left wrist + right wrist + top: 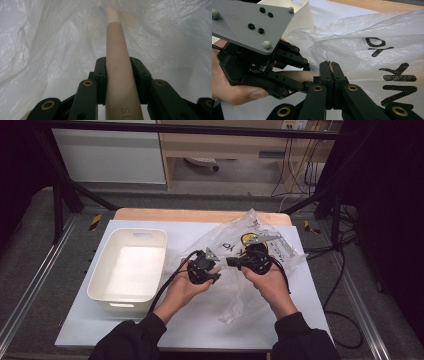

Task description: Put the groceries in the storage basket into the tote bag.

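Dark sleeves (131, 340) lie nearest; a white bin (129, 267) sits left. Left gripper (117, 72) clamps a beige rod (117, 62) (inside the clear bag (250, 245)); right gripper (331, 72) pinches the bag's edge at table centre.

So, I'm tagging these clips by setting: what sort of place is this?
Likely a lab recording station: a table inside a black metal frame, loose cables behind it, and handheld grippers working a plastic bag.
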The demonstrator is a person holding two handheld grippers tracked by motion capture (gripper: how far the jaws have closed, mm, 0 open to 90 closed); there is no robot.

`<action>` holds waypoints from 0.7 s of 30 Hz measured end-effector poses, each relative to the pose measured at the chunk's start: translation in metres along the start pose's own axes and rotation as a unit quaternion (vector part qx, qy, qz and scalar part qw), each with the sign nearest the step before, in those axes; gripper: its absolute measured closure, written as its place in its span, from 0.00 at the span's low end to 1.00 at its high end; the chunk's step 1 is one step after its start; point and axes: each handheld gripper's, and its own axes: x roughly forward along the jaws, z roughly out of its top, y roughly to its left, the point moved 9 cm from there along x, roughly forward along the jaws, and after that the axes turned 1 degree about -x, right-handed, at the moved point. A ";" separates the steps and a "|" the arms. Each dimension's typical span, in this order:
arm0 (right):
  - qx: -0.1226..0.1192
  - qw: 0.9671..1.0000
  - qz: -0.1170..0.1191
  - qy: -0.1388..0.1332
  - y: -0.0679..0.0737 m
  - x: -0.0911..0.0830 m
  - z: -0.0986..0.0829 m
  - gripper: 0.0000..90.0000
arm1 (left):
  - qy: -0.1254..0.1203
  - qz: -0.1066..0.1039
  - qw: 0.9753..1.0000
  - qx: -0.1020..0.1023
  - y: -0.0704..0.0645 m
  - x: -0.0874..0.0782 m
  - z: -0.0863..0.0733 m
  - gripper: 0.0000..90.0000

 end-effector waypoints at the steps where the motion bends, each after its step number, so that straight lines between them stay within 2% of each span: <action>1: 0.001 1.000 -0.001 0.001 -0.001 0.000 -0.001 1.00 | -0.002 -0.001 1.000 -0.001 -0.001 0.001 0.001 0.77; 6: 0.004 1.000 -0.004 0.004 -0.003 0.001 -0.009 1.00 | -0.002 -0.004 1.000 0.010 -0.004 0.004 0.002 0.76; 15: 0.006 1.000 0.000 0.003 -0.002 0.004 -0.010 1.00 | -0.016 -0.006 1.000 0.008 -0.010 0.014 0.006 0.76; 21: 0.006 1.000 -0.001 0.007 -0.004 0.003 -0.013 1.00 | -0.019 -0.006 1.000 0.007 -0.010 0.016 0.007 0.77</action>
